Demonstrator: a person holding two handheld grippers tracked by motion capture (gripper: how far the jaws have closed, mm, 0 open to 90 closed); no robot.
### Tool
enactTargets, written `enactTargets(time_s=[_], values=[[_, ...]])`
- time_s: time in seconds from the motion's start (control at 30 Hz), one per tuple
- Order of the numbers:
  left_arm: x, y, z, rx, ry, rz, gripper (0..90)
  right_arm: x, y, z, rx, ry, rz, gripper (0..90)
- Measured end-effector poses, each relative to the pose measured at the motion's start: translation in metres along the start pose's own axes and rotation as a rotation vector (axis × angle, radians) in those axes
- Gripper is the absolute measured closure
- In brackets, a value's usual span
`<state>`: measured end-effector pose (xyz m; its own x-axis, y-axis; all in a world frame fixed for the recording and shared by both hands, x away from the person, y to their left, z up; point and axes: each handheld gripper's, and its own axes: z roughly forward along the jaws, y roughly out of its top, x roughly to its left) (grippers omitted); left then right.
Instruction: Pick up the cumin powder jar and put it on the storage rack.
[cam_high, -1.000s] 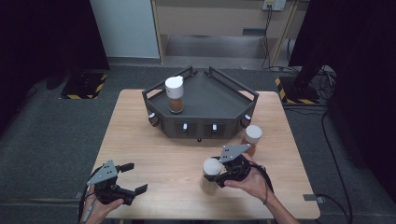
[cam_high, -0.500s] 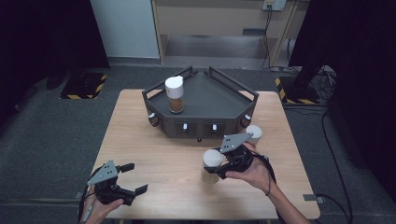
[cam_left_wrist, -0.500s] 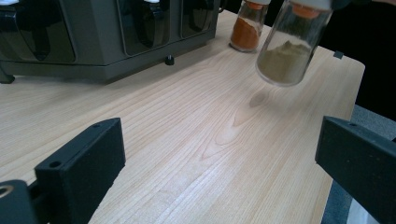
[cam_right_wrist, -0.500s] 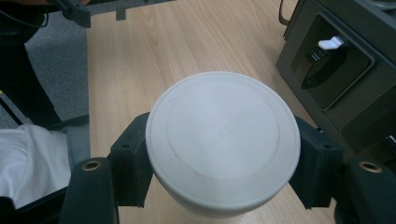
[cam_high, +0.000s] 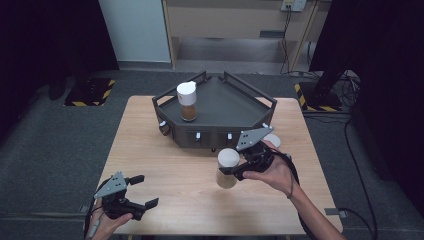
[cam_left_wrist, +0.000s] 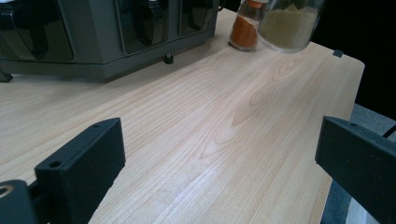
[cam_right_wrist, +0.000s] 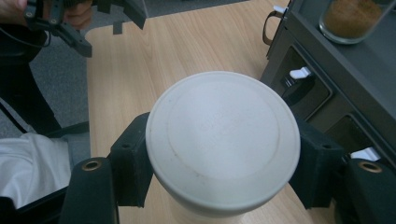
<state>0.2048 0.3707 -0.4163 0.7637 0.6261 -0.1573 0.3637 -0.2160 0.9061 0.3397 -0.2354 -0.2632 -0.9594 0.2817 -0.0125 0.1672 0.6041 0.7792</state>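
White-lidded spice jar (cam_high: 228, 167) of pale yellowish powder, upright, lifted clear above the table (cam_high: 190, 200), just in front of the dark rack (cam_high: 220, 100), clamped at its lid.

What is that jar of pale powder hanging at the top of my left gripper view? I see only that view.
Observer: The high view shows the right claw clamped on that jar, just under its white lid.
Operator: Are there more jars than the orange jar beside it?
Observer: Yes, a brown-powder jar stands upright in the dark tray at the far side of the table.
Operator: Does the orange one have a lid?
Observer: Yes, from above it shows a white lid, and it stands on the table by the tray's front right corner.
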Motion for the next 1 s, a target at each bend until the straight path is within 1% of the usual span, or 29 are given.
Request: enactTargets(time_s=[0.07, 0.17, 0.33, 0.57, 0.77, 1.0], values=[[0.000, 0.000, 0.000, 0.002, 0.000, -0.001, 0.3, -0.003, 0.005, -0.002, -0.002, 0.007, 0.003, 34.5], [0.000, 0.000, 0.000, 0.003, -0.001, 0.000, 0.3, -0.007, 0.014, -0.004, 0.009, 0.015, 0.007, 34.5], [0.000, 0.000, 0.000, 0.003, -0.002, -0.002, 0.3, -0.012, 0.032, -0.008, 0.023, 0.011, 0.006, 34.5], [0.000, 0.000, 0.000, 0.001, 0.000, -0.008, 0.3, -0.021, 0.046, -0.013, 0.022, 0.009, 0.021, 34.5], [0.001, 0.000, 0.000, 0.000, -0.001, -0.011, 0.3, -0.028, 0.058, -0.017, 0.033, -0.020, 0.028, 34.5], [0.001, 0.000, 0.000, 0.002, -0.003, -0.012, 0.4, -0.037, 0.073, -0.022, 0.026, -0.059, 0.042, 34.5]])
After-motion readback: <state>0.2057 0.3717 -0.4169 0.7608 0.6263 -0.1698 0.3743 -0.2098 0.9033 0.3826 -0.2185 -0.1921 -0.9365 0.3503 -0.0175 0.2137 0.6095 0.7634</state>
